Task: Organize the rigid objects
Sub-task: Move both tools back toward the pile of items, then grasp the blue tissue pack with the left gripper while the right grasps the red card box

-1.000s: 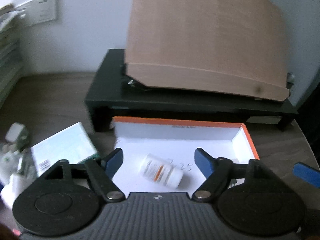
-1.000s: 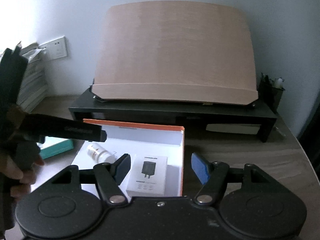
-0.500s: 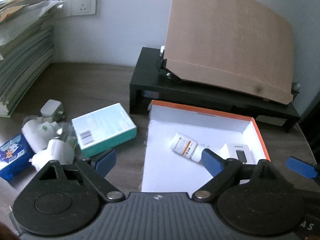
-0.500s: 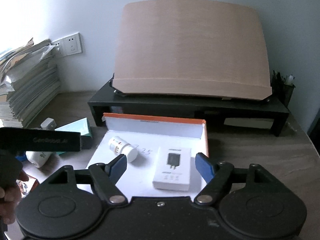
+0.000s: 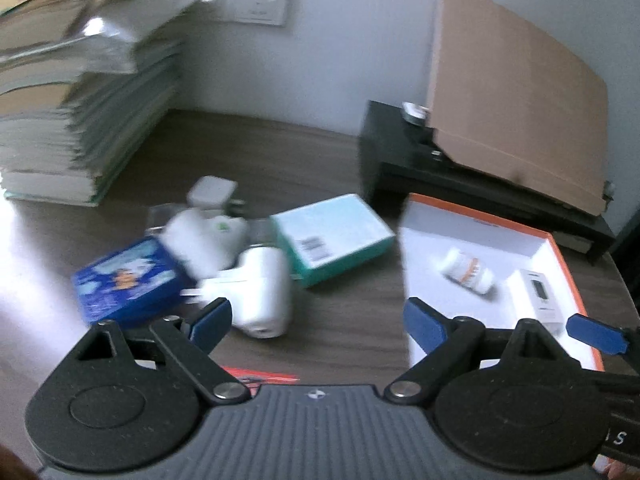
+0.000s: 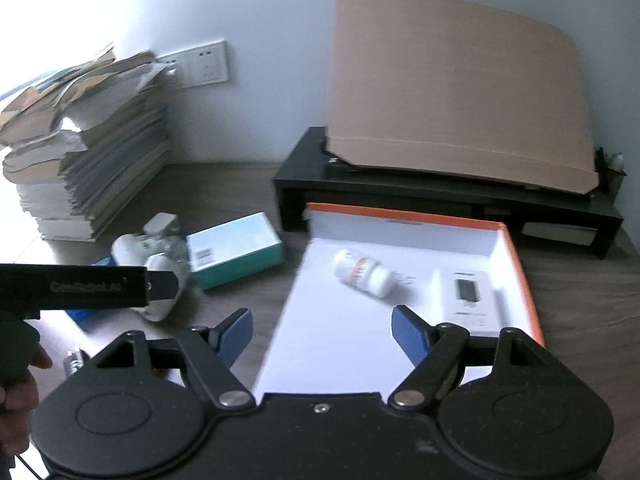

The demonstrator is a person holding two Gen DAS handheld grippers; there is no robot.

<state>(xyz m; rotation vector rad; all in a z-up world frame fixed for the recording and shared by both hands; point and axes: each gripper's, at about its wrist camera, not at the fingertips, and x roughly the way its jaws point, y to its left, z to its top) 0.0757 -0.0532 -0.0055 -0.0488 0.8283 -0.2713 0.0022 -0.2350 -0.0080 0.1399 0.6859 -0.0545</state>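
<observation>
An open white box with an orange rim [image 5: 564, 256] [image 6: 520, 264] lies on the dark wooden desk. It holds a white pill bottle [image 5: 468, 270] [image 6: 362, 274] and a small white charger box [image 5: 540, 300] [image 6: 468, 296]. Left of it lie a teal box [image 5: 332, 236] [image 6: 232, 250], a white plug adapter [image 5: 264, 292], a blue packet [image 5: 128, 280], a white bottle [image 5: 204, 240] and a small white charger [image 5: 212, 194]. My left gripper [image 5: 318, 320] is open and empty above the desk, near the adapter. My right gripper [image 6: 322, 334] is open and empty over the box's near left edge.
A tall stack of books and papers [image 5: 76, 92] [image 6: 84, 148] stands at the back left. A black monitor stand [image 6: 440, 200] with a brown board [image 6: 456, 92] leaning on it runs behind the box. A wall socket [image 6: 204, 64] is on the wall.
My left gripper has swung left, from over the white box to the pile of loose objects. My right gripper has also shifted left and back. Both stay open.
</observation>
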